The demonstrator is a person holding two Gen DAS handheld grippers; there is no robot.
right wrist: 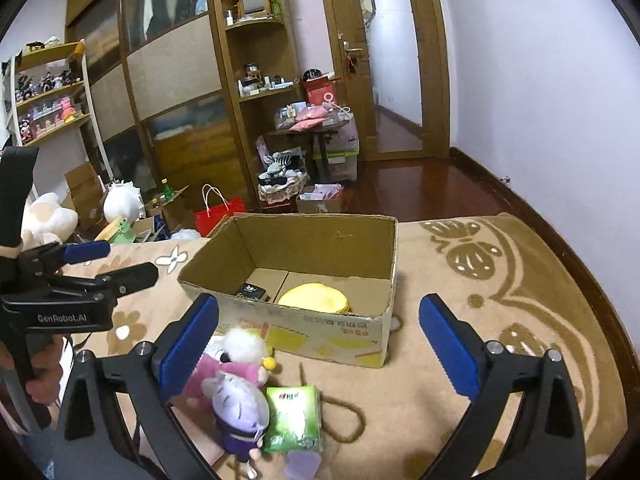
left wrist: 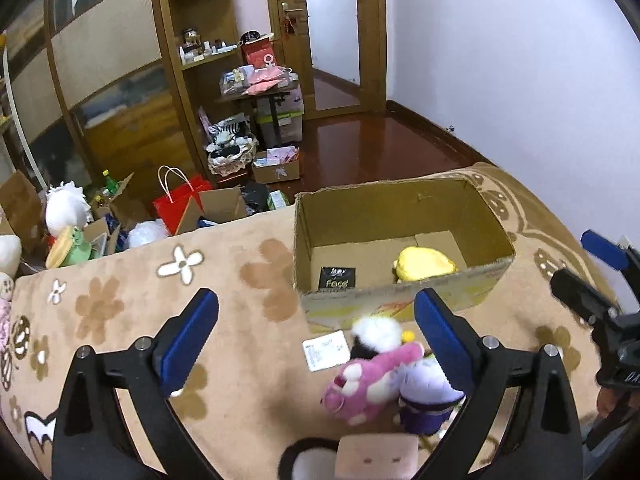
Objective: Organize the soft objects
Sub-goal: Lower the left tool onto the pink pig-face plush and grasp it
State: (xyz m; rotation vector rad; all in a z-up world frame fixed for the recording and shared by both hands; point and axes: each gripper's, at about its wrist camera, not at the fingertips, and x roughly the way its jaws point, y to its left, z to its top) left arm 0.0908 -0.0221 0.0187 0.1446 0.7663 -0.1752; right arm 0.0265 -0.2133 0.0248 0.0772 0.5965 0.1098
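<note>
An open cardboard box stands on the beige flowered blanket and holds a yellow plush and a black packet. In front of it lie a pink plush, a purple-haired doll, a green tissue pack and a beige square plush. My left gripper is open above the toys. My right gripper is open, empty, just before the box.
A white card lies on the blanket. Past the bed's far edge the floor holds a red bag, cartons and plush toys. Shelves, a wardrobe and a door stand behind. The right gripper shows in the left view.
</note>
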